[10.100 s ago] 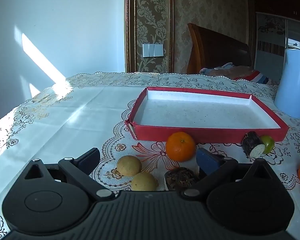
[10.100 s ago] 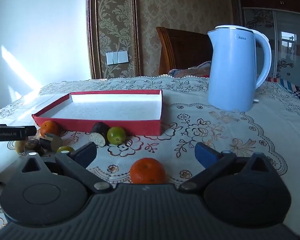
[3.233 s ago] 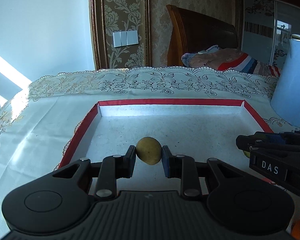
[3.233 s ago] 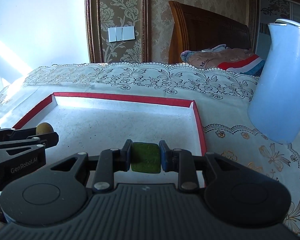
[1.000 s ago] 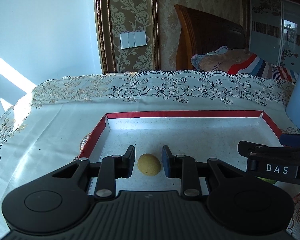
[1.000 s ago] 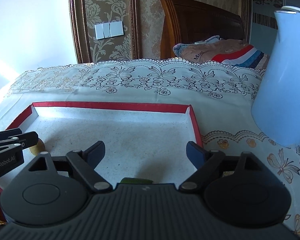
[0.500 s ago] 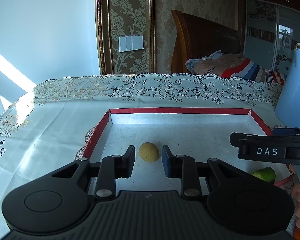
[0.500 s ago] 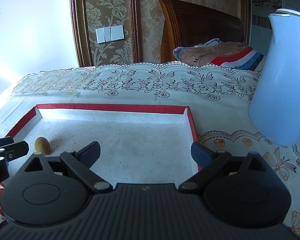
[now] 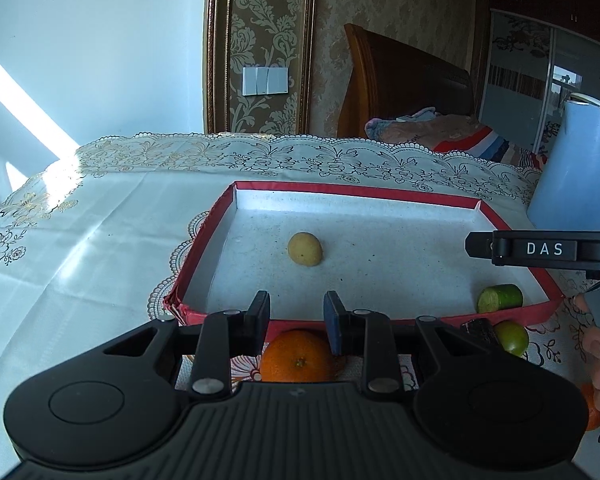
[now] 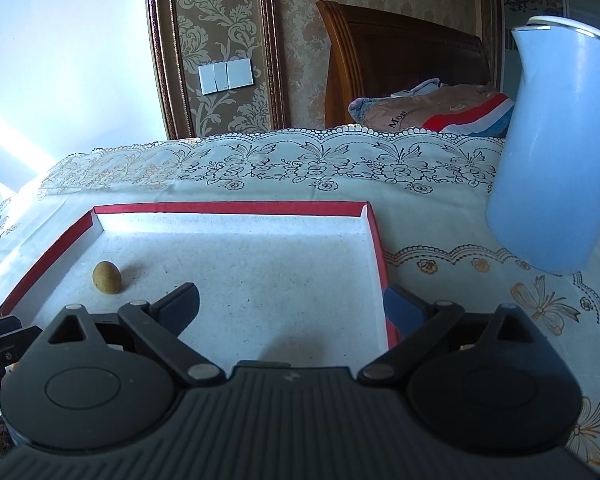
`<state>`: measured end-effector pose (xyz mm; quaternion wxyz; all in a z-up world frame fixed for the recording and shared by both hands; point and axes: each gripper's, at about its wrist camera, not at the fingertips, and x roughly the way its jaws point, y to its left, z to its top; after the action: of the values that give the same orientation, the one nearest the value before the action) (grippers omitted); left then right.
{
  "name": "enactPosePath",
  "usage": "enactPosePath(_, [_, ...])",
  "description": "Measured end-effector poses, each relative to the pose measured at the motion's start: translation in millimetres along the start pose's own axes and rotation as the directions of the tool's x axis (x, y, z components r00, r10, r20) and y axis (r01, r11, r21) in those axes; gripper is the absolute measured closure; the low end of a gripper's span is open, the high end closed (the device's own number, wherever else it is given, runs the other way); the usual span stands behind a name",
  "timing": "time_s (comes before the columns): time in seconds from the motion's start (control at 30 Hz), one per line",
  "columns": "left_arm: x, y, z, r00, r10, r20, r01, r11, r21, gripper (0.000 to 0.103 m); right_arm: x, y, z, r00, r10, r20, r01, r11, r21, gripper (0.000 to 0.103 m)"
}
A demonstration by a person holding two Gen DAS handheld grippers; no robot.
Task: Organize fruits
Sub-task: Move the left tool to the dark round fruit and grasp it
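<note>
1. Fruits lie partly inside the red tray (image 9: 198, 256): a yellowish fruit (image 9: 305, 249) sits on its white floor toward the left side, and a green cut piece (image 9: 499, 298) lies in the near right corner.
2. Outside the tray's near wall, on the lace-covered table (image 9: 80, 240), rest an orange (image 9: 297, 356), a green round fruit (image 9: 511, 337) and a dark piece (image 9: 480, 330) touching it.
3. A blue kettle (image 10: 560, 152) stands on the table right of the tray.
4. The left gripper (image 9: 297, 316) hangs above the orange, before the tray wall; its fingers stand narrow and are opening, with nothing between them.
5. The right gripper (image 10: 290, 306) hovers over the tray's right near part, fingers spread wide and empty; its right finger (image 10: 404, 308) overlaps the tray's right wall.
</note>
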<state>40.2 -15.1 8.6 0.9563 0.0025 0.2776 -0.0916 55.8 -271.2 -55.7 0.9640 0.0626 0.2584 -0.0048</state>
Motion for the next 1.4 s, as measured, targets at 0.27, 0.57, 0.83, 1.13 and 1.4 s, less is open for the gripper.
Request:
enactPosePath(0.27, [-31.8,3.8,-20.5,0.995,0.000,0.098,-0.002,1.000,0.024,0.040,-37.9,-5.6,-20.1,0.998,0.006,0.056,-0.007,1.000,0.013,0.004])
enactPosePath(0.57, [-38.0,16.1,-30.1,0.997,0.002,0.074,-0.002,1.000,-0.008,0.040,-69.7,-12.0,-56.0,0.996,0.018,0.085,-0.021,0.999,0.035,0.003])
enactPosePath(0.83, [-45.9,17.1,-42.0,0.998,-0.020,0.061,0.018,0.999,0.030,0.039,-84.7,0.1,-74.0,0.994,0.018,0.109,-0.014,0.999,-0.035,0.002])
enactPosePath(1.13, [-49.9,8.8,-57.5,0.999,-0.037,0.038,0.032,0.993,0.110,0.038,-85.7,3.2,-74.5,0.993,0.016,0.116,-0.010,0.999,-0.050,0.000])
enactPosePath(1.4, [-36.5,5.5,-60.3,0.998,-0.036,-0.056,0.043,0.991,0.131,0.032,-85.5,9.9,-76.6,0.993,0.020,0.115,-0.010,0.996,-0.087,0.000])
